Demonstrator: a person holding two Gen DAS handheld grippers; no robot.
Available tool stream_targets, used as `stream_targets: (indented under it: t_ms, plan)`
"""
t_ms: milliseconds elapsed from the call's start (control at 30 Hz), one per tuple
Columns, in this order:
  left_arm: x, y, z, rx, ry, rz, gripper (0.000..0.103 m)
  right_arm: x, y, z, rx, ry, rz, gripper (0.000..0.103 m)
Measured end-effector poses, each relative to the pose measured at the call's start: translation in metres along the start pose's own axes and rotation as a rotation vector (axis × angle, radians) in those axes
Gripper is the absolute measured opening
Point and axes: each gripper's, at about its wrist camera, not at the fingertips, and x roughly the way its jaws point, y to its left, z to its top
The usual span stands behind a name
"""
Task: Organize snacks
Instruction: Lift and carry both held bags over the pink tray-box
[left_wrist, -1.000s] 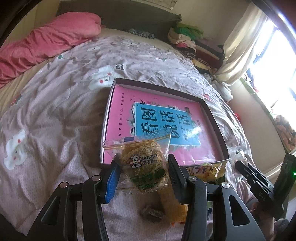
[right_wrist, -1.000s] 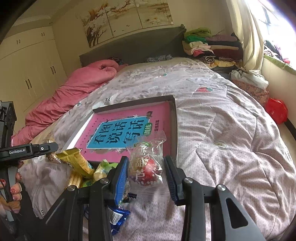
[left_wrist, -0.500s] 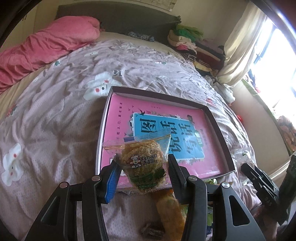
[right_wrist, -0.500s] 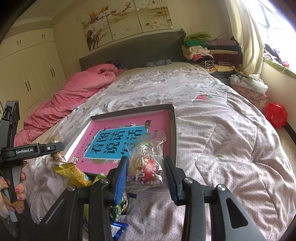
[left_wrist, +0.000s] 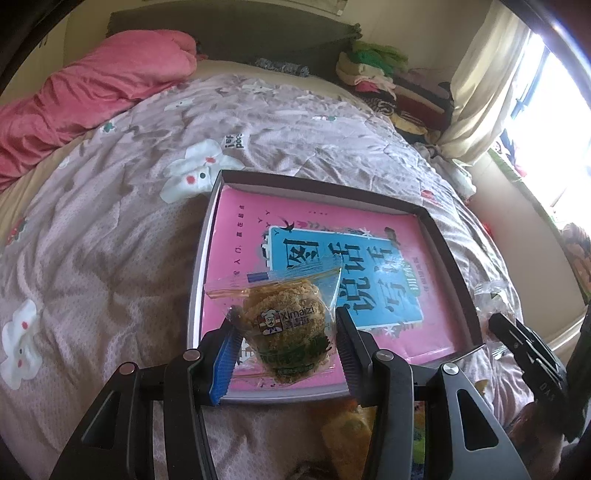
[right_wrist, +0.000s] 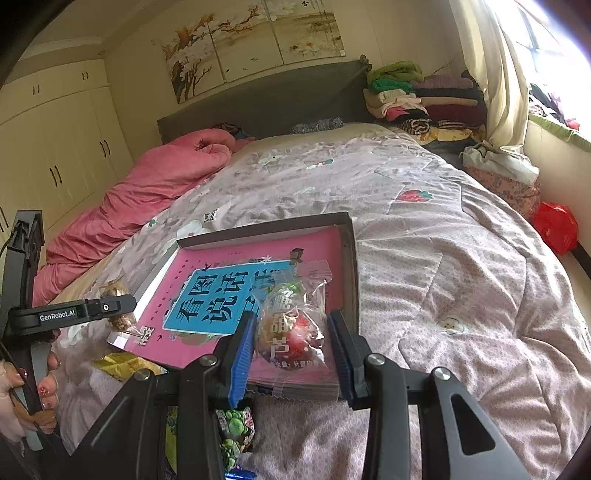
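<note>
Quilted bedspread (left_wrist: 110, 229) bears shallow box (left_wrist: 436, 221); each tool pinches a crinkly packet.

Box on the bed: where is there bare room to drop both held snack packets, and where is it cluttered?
The box holds only a flat pink book, bare from the near rim to the far wall. The quilt to its right is bare too. Loose wrappers crowd the quilt in front of the box, beneath both tools.

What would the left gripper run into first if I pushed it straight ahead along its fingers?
Most likely the pink book cover lining the shallow grey cardboard box. The left gripper points down over the box's near end, and the clear-wrapped brown crumbly cake it holds would touch first. Depth is uncertain.
</note>
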Motion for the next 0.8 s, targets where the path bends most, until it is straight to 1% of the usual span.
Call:
stream_targets:
  t_ms: [133, 367, 500, 800]
  plan:
    - [0.008, 0.003, 0.001, -0.006, 0.016, 0.011, 0.051, 0.008, -0.001, 0.002, 0.006, 0.009, 0.003, 0.04]
    - [0.021, 0.001, 0.0, 0.022, 0.042, 0.029, 0.051, 0.024, -0.001, 0.001, 0.012, 0.046, 0.02, 0.04]
    - [0.024, -0.002, -0.004, 0.023, 0.054, 0.027, 0.051, 0.032, 0.001, -0.002, 0.006, 0.068, 0.016, 0.04]
    - [0.03, -0.008, -0.005, 0.052, 0.064, 0.031, 0.051, 0.042, -0.001, -0.003, 0.009, 0.071, -0.005, 0.04]
